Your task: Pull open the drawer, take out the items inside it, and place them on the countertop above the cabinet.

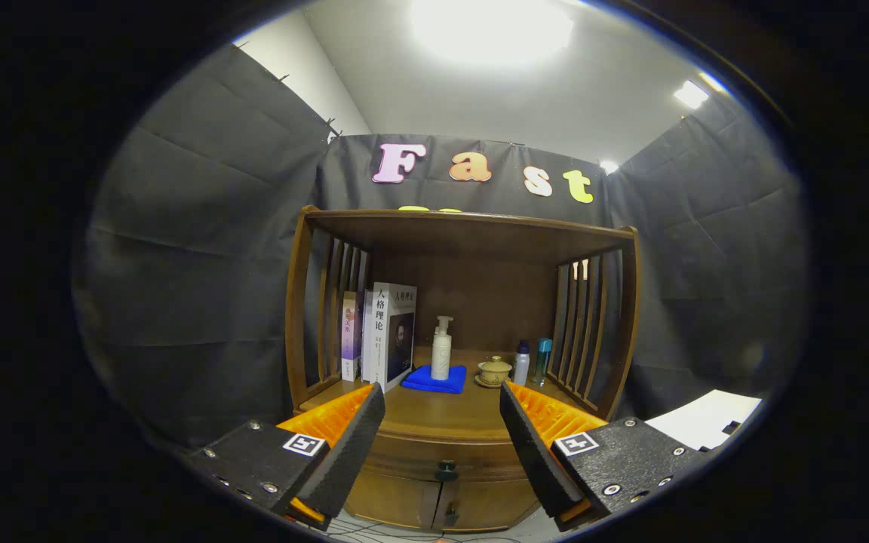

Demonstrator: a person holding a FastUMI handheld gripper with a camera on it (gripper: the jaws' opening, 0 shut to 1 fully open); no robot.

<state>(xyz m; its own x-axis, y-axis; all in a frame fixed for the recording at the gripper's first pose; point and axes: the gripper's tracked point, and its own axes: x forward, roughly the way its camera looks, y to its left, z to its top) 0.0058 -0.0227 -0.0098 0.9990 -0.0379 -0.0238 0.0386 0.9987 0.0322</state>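
Observation:
A wooden cabinet (pixel 442 490) stands ahead of me with a closed drawer (pixel 412 461) whose dark knob (pixel 446 470) sits low between my fingers. The countertop (pixel 442 411) above the drawer runs under a slatted wooden shelf frame (pixel 465 226). My gripper (pixel 442 411) is open and holds nothing, its two fingers spread wide, some way short of the cabinet front. What lies inside the drawer is hidden.
On the countertop stand two books (pixel 382 339) at the left, a white pump bottle (pixel 442 351) on a folded blue cloth (pixel 434 379), a lidded tea cup (pixel 494 371) and two small bottles (pixel 531 360) at the right. A white sheet (pixel 706 418) lies to the right of the cabinet.

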